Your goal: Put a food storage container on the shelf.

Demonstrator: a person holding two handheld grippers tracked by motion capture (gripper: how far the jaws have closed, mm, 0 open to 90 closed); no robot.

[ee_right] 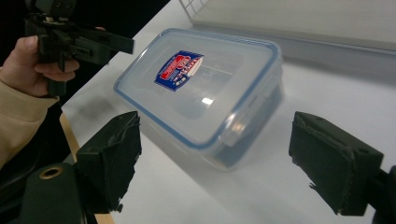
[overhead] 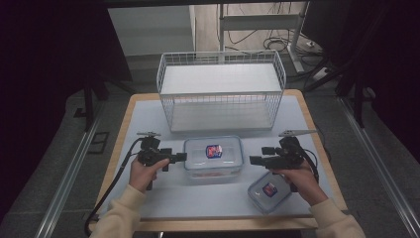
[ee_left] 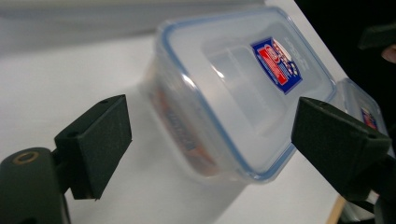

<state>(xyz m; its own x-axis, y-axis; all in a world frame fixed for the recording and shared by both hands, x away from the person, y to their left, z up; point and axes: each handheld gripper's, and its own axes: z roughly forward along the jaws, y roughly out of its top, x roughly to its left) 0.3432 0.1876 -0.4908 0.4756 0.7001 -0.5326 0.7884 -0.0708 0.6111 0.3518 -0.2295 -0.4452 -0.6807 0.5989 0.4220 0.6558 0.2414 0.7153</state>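
Both my left gripper (overhead: 182, 156) and right gripper (overhead: 253, 160) are released, gripping nothing. The large container (overhead: 213, 157) looks light, stiff, slippery; I would grip its short sides.

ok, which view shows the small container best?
The high view: the small container is seen whole near the table's front edge, under the right hand. In the left gripper view just one corner peeks out behind the large container.

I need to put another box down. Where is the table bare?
Bare: the table strip in front of the large container, left of the small container; also beside the wire basket. Crowded between basket and large container.
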